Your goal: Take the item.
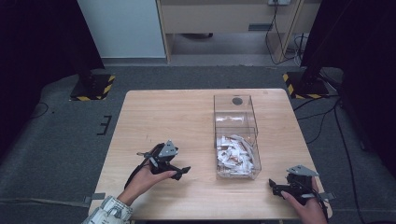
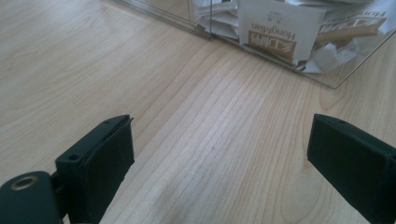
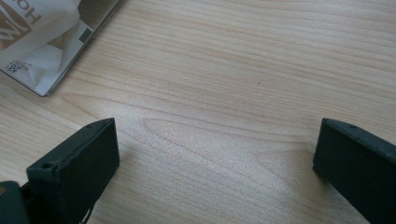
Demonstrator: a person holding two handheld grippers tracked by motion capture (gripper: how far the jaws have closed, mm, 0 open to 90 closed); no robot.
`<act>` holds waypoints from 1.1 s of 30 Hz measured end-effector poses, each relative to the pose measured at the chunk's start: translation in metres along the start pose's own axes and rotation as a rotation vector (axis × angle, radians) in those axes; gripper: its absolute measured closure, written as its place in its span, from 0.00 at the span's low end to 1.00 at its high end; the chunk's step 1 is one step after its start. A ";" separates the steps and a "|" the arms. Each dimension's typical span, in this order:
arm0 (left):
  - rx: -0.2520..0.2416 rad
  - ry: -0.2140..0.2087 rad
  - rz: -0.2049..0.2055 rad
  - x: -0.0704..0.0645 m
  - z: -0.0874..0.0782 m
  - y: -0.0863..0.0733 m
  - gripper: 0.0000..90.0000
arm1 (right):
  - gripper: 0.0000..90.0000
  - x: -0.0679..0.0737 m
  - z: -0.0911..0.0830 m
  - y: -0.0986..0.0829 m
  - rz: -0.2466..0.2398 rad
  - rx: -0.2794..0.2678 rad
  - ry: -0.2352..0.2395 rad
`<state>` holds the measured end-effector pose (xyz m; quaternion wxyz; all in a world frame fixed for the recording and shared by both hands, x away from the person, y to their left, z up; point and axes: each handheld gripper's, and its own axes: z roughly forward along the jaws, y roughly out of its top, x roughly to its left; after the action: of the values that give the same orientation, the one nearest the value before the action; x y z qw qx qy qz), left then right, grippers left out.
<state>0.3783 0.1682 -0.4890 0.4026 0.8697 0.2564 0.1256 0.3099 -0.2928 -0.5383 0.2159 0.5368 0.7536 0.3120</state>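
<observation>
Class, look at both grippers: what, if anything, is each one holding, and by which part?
Nothing is held. The left gripper and the right gripper both stand open over the bare table, apart from the clear box of packets.

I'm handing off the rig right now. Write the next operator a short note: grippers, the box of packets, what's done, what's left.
Left gripper: open, holding nothing, low over the table just left of the clear box.
Right gripper: open, holding nothing, near the table's front right corner, right of the box.
White paper packets: all piled in the near half of the box; its far half looks bare.
Done: no packet is out on the table.
Left: probably the whole job; neither gripper touches the box or a packet.
</observation>
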 end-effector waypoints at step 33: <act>-0.094 -0.036 0.059 0.001 -0.021 0.081 0.12 | 0.01 0.000 0.000 0.000 0.001 -0.001 0.000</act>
<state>0.3980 0.1378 -0.4140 0.4437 0.8591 0.2172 0.1337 0.3099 -0.2929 -0.5383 0.2158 0.5371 0.7531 0.3126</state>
